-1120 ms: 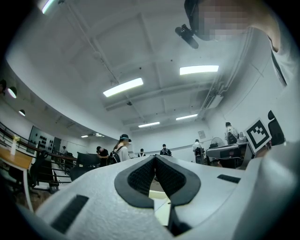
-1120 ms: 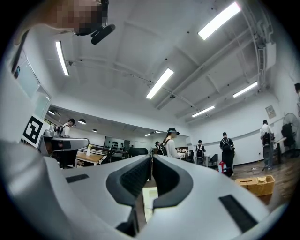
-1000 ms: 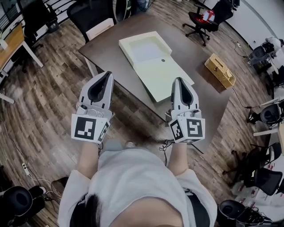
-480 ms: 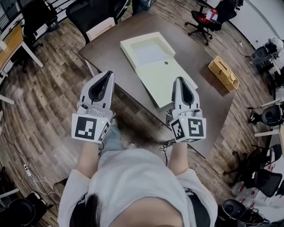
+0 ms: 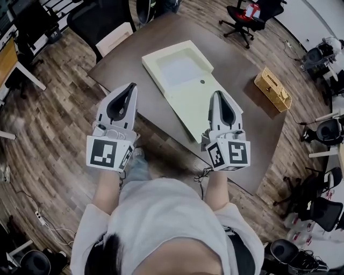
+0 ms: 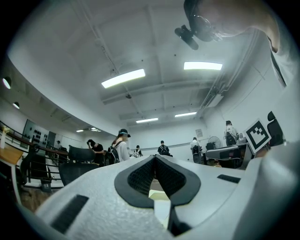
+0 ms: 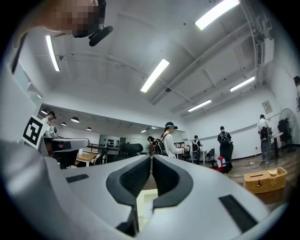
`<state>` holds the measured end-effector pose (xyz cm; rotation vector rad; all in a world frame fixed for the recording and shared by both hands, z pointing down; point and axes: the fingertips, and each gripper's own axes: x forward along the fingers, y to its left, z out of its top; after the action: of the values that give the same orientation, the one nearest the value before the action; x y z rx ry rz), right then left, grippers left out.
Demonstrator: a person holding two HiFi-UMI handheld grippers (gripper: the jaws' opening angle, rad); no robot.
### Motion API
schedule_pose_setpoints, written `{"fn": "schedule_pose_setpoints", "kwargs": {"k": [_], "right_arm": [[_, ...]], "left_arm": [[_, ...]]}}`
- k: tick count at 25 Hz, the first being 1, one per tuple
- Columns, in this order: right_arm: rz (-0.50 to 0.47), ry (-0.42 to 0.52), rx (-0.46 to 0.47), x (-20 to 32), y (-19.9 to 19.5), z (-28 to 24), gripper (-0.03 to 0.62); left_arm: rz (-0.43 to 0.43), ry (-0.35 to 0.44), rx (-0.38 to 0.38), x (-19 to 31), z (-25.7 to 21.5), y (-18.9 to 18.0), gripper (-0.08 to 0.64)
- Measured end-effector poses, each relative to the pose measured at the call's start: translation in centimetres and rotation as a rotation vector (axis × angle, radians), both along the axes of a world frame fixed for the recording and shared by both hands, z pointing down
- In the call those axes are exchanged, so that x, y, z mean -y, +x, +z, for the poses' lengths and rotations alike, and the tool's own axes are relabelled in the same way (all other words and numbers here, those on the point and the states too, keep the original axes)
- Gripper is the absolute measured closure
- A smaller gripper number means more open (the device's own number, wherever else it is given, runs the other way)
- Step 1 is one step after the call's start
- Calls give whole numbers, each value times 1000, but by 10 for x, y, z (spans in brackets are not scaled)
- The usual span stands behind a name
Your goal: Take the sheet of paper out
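Note:
A pale yellow flat case (image 5: 200, 107) lies open on the dark brown table (image 5: 244, 115). Its shallow tray half holds a white sheet of paper (image 5: 180, 67). My left gripper (image 5: 130, 86) is shut and empty, held in the air over the table's near left corner. My right gripper (image 5: 217, 94) is also shut and empty, and hovers over the near flap of the case. In the left gripper view the jaws (image 6: 154, 157) meet at the tips, with the pale case (image 6: 160, 196) showing below them. The right gripper view shows the same, with the tips (image 7: 151, 157) touching above the case (image 7: 146, 199).
A woven yellow basket (image 5: 273, 88) stands on the table's right side and shows as the basket (image 7: 262, 180) in the right gripper view. Office chairs (image 5: 244, 16) and a black chair (image 5: 99, 19) ring the far side. Several people stand farther back in the room.
The table and case have come nearer in the head view as both grippers advanced toward them. The right gripper now overlaps the case's near flap. Both stay shut.

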<state>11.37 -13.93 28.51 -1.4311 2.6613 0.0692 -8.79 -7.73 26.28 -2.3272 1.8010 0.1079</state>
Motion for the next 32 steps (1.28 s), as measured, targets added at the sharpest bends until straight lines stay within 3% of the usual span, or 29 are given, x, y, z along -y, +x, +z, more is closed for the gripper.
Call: {"fn": "schedule_pose_setpoints", "kwargs": {"k": [22,32], "right_arm": [[218,-121,23,99,-64,21,572],[344,-182,51,116,-64,36,572]], "left_arm": [[243,-28,2,146,4,-72,551],[355,-35,-18,182,10,-79,551]]}}
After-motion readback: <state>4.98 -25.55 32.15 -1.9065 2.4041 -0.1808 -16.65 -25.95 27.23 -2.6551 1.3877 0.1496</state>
